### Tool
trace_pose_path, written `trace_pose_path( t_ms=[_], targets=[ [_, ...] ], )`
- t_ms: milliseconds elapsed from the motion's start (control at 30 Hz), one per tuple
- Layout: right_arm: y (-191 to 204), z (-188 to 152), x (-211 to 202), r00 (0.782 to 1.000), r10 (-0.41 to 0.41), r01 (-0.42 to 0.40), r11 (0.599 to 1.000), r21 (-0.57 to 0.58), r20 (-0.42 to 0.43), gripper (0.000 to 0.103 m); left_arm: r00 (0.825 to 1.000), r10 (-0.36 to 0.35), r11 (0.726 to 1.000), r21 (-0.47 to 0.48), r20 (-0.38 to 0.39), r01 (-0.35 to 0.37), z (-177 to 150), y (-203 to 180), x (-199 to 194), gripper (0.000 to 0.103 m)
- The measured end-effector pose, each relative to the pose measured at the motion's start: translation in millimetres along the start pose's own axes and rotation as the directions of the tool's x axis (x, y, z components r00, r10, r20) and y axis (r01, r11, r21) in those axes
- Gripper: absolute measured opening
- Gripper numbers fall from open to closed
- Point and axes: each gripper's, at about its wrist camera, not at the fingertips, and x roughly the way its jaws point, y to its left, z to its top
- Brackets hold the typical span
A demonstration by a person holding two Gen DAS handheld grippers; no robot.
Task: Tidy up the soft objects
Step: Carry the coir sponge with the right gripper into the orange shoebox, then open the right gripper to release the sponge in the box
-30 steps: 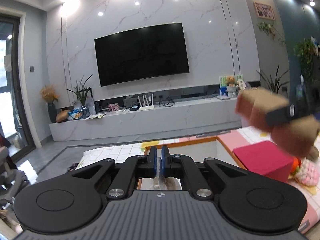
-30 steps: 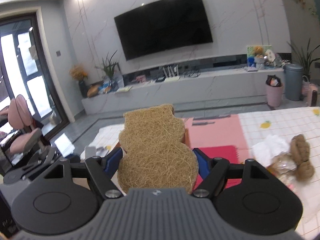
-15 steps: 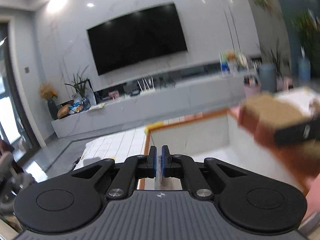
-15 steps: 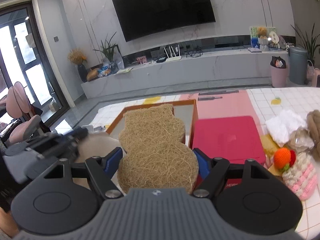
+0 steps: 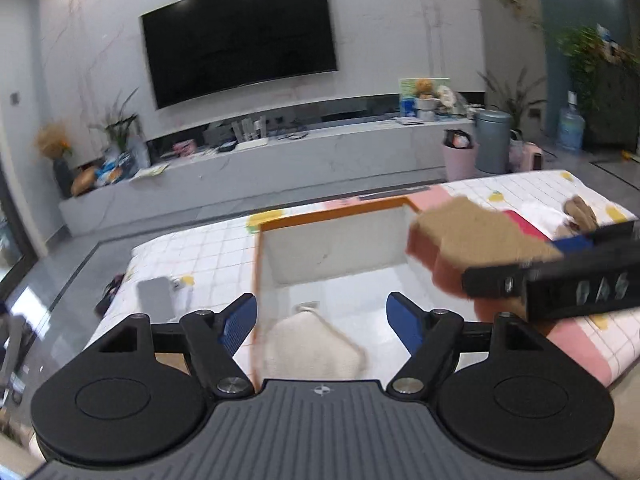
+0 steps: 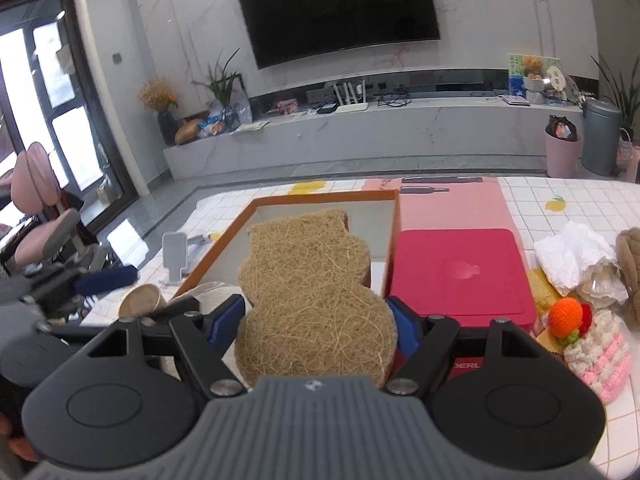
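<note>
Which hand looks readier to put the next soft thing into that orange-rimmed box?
Likely the right: its fingers already clamp the straw-coloured sponge over the box. The left gripper is opening, empty.

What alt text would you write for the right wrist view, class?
The right claw grips a gourd-shaped fibre scrubber above an open orange-rimmed box, with a red lid and knitted toys to its right.

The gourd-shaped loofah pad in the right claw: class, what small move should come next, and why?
Probably lower the right claw a little further into the orange-rimmed box, then release. Its pads press on the loofah pad, which hangs over the box's white interior. The left claw is opening just above a cream cloth pad already in the box, so space beside it looks free.
</note>
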Motion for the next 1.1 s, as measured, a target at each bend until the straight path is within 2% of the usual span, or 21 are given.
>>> trace_pose_path(
  t_ms=[167,333,500,667,833,900,967,1033,1100],
  targets=[
    [25.4,3.6,24.4,0.997,-0.009,0.001,0.994,-0.105,-0.077,0.075,0.991,0.130,0.989,-0.065,-0.005,-0.130,6.9,35.8,-7.0,0.087],
    [49.3,3.6,70.0,0.981,-0.042,0.014,0.989,-0.146,-0.189,0.075,0.984,0.171,0.975,-0.137,-0.049,-0.177,5.4,60.0,0.9,0.087],
    [56.0,0.6,110.5,0.960,-0.075,0.055,0.995,-0.081,-0.269,0.075,0.979,0.189,0.965,-0.172,-0.075,-0.199,1.7,71.5,3.2,0.087],
    [67.0,-11.7,137.4,0.952,-0.106,0.103,0.994,-0.026,-0.289,0.075,0.969,0.230,0.963,-0.124,-0.089,-0.240,-3.9,66.3,9.6,0.087],
    [82.0,-21.4,152.8,0.946,-0.158,0.139,0.987,-0.084,-0.284,0.076,0.957,0.267,0.952,-0.124,-0.115,-0.280,-5.5,66.0,12.5,0.087],
    [85.5,-23.9,154.7,0.943,-0.170,0.150,0.984,-0.093,-0.285,0.076,0.957,0.261,0.951,-0.135,-0.124,-0.277,-5.5,68.8,12.7,0.087],
    [88.8,-25.3,153.5,0.944,-0.186,0.164,0.981,-0.103,-0.273,0.080,0.958,0.257,0.950,-0.150,-0.131,-0.275,-5.4,71.6,12.3,0.087],
    [92.7,-24.5,152.5,0.945,-0.192,0.166,0.979,-0.116,-0.264,0.088,0.957,0.258,0.947,-0.161,-0.134,-0.278,-5.4,74.5,11.0,0.087],
    [94.7,-22.9,149.9,0.948,-0.189,0.162,0.979,-0.123,-0.256,0.091,0.957,0.258,0.948,-0.158,-0.134,-0.278,-5.0,76.0,9.7,0.088]
  ],
)
